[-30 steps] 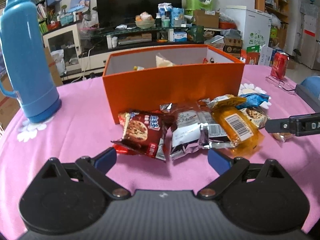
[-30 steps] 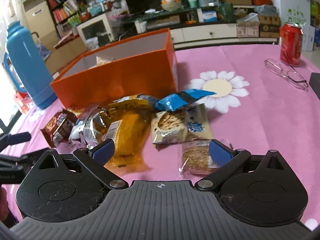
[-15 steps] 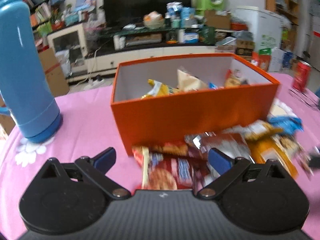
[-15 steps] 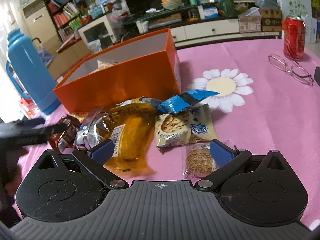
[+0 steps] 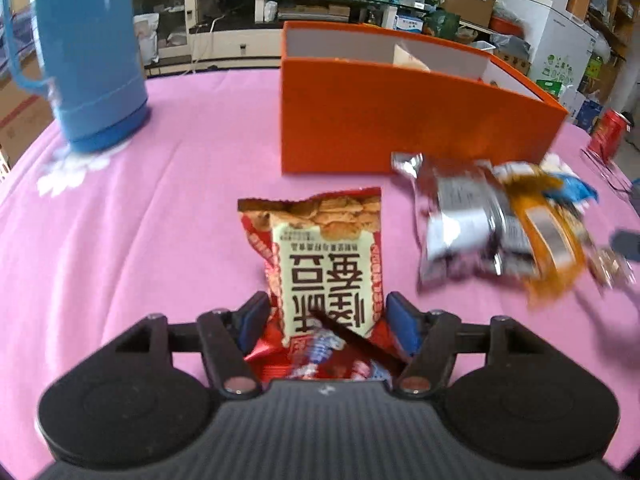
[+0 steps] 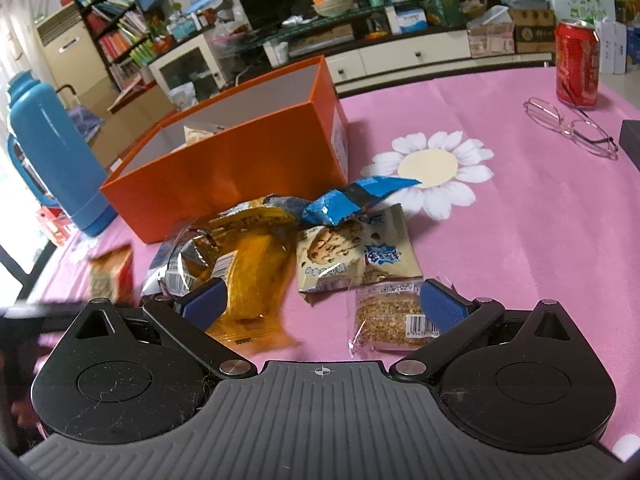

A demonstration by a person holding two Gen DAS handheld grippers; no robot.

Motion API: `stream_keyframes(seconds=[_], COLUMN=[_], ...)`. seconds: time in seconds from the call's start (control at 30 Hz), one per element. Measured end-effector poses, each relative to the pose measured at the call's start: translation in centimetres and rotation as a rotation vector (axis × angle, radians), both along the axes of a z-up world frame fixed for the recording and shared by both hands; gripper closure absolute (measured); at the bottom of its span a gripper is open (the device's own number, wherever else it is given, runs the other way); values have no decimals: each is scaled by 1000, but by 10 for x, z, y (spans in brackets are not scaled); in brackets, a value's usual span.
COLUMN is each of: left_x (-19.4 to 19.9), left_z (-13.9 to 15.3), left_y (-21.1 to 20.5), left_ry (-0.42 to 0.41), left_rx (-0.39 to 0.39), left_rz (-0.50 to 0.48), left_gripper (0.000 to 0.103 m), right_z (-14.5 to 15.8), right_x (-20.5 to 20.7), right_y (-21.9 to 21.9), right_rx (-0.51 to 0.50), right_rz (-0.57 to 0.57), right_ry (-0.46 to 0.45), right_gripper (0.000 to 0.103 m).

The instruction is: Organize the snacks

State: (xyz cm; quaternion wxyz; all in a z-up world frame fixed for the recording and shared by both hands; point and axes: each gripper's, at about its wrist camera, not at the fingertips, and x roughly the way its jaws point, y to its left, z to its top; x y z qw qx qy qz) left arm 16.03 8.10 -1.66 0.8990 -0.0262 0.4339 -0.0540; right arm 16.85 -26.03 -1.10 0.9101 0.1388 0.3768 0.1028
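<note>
Left claw clamped on a snack packet; right claw spread, empty.

We find the left gripper [image 5: 326, 318], its jaws having just been closing, pinching the red cracker packet [image 5: 326, 256] between both pads. Ahead of it stands the orange box [image 5: 400, 120]; to its right, the loose snack pile [image 5: 500, 228]. The right gripper [image 6: 322, 306] gapes just above the sesame bar [image 6: 390, 318] and orange packet [image 6: 256, 268].

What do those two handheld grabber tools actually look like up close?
Both look alike: the left gripper and right gripper each have two blue finger pads on black angled link arms with silver pivot pins, round black housings either side, and a grey ribbed body in the middle. The right one bears a small crosshair mark and looks scuffed.
</note>
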Motion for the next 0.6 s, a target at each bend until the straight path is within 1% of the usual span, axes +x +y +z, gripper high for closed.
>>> stream_keyframes(seconds=[0.03,0.1,0.2,0.27,0.33,0.4,0.5,0.6], left_x=[-4,-12,-20,-25,-35,-56,-78,-93], left_z=[-2,-4,8,19,26,29,28,22], left_y=[2,7,19,28,35,36,22,8], left_ry=[4,8,-79,-134,-144,-156,-124,-104], left_rx=[-5,-26,-88,-95,-81,-49,17,25], left_rz=[-6,-1,34,73,95,70,34,26], left_gripper=[32,26,23,22,22,21,20,17], right_z=[0,-1,-2,-1,-1,-4,-9,-9], right_x=[0,0,-2,-4,-5,-4,-6,-11], right_y=[1,3,5,2,-3,-11,-25,-36], right_rx=[-5,-23,-57,-68,-74,-86,-101,-87], right_rz=[1,2,1,-9,-25,-41,-70,-97], right_ry=[0,0,2,-7,-9,-1,19,20], right_gripper=[8,8,8,8,8,8,8,8])
